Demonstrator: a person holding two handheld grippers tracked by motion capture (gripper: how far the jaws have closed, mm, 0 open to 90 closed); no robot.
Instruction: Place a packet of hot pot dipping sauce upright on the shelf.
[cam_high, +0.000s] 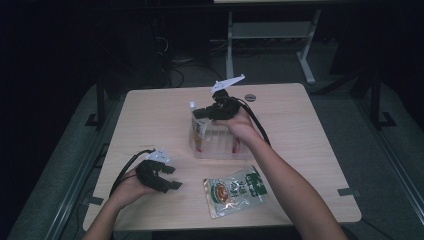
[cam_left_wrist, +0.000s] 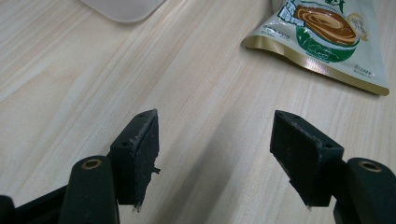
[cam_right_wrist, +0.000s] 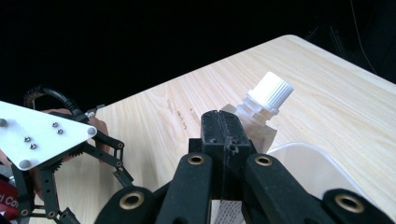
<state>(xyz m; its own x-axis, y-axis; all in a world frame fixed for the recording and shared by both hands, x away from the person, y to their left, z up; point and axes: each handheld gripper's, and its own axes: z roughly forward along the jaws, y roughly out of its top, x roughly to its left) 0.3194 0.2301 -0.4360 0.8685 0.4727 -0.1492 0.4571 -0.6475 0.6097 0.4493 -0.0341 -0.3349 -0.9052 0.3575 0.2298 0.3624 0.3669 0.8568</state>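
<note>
right gripper (cam_right_wrist: 227, 128) clamped on the white-capped spout pouch (cam_right_wrist: 261, 100), lower it straight into the clear plastic bin (cam_high: 220, 150); left gripper (cam_left_wrist: 215, 154) gapes empty.

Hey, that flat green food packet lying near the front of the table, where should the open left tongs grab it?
Take the green packet by its near sealed edge, coming in low from the left tongs' side. It lies flat on the table, so only a thin edge offers anything to pinch.

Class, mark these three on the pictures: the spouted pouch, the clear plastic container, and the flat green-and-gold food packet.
spouted pouch (cam_right_wrist: 270, 88), right gripper view, on its white ribbed cap.
clear plastic container (cam_high: 220, 150), high view, on its front wall.
food packet (cam_high: 235, 190), high view, on the middle of its printed face.
</note>
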